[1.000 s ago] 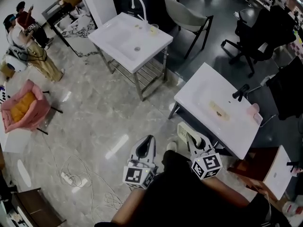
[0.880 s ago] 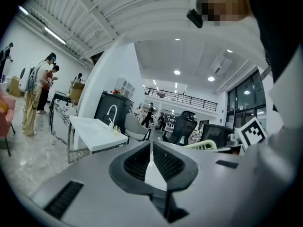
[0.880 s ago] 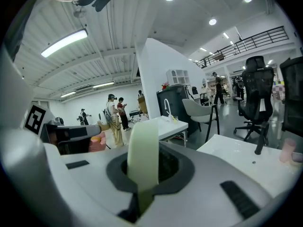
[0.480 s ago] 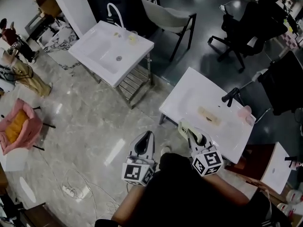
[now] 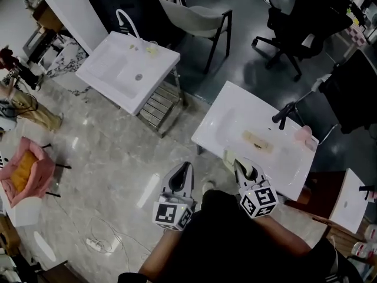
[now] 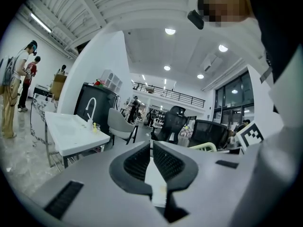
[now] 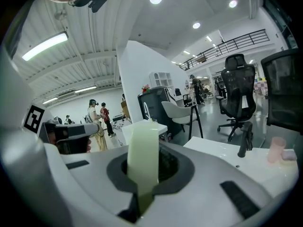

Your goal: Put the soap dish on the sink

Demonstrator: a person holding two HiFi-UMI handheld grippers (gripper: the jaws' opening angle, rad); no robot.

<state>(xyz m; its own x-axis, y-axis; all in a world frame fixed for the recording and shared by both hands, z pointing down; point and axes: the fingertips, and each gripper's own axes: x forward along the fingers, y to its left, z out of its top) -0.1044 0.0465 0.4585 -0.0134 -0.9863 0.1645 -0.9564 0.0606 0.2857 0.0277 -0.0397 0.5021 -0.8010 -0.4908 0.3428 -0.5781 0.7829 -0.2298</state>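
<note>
Carrying step imo: right tongs (image 5: 240,167) are clamped on the pale green soap dish (image 7: 143,150), held edge-up right at the near edge of the white sink (image 5: 235,114). Left tongs (image 6: 151,160) are pinched together on nothing. Next it probably needs to go over the rim, lie flat, then get released. The right gripper view shows the grip, the head view shows only a sliver of dish

A grey chair (image 5: 195,20) stands near a black office chair (image 5: 301,15).
</note>
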